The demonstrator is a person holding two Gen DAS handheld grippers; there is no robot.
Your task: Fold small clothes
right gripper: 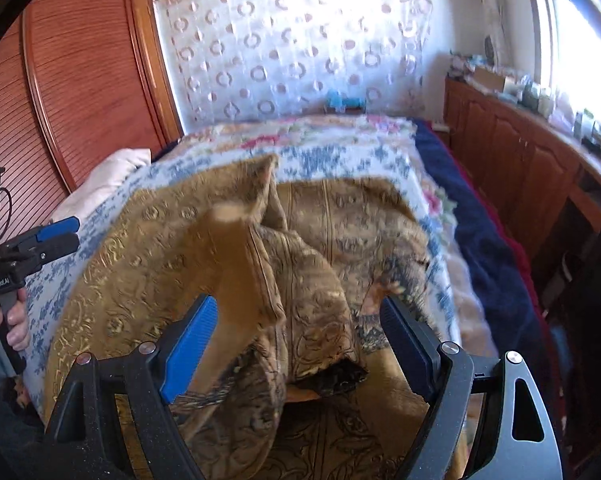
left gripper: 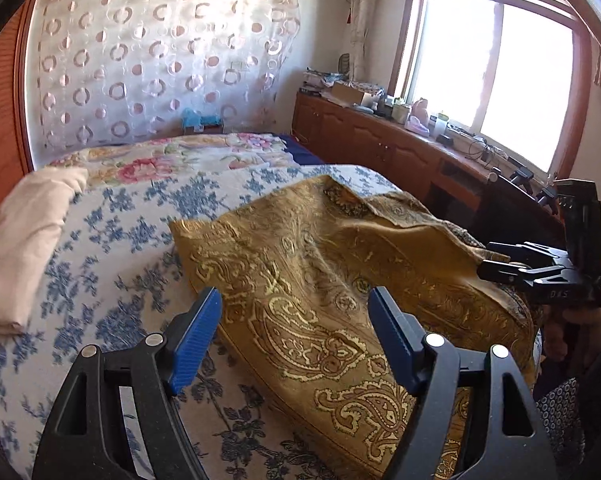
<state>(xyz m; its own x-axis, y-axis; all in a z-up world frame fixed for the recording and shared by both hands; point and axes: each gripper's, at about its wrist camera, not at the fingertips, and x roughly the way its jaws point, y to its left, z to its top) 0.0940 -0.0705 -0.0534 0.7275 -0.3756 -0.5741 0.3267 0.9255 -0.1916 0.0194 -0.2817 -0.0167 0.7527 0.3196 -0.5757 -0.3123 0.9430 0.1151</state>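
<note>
- One bed (left gripper: 112, 240) with a blue-flowered cover carries everything and serves as the landmark: a gold paisley garment (left gripper: 308, 280) lies on its near half, towards the window-side edge, with its long axis running from the near edge up towards the headboard
- One gold paisley garment only, so far as I can count; its window-side part is bunched and raised into a loose fold (right gripper: 284, 288), blurred in the right wrist view, while the part nearer the bed's middle lies flat
- One pale pink folded cloth (left gripper: 24, 248) rests on the bed's far-left side, well apart from the garment
- Two grippers: the right gripper (right gripper: 296, 340) is the nearer to the raised fold, which stands between its blue pads, yet the jaws are spread wide and grip nothing
- Left gripper (left gripper: 294, 336) hovers over the garment's near flat edge, jaws wide apart in its own view, the cloth just beyond them
- Judgement: the coming move turns on the right gripper, since the loose fold lies straight ahead of it
</note>
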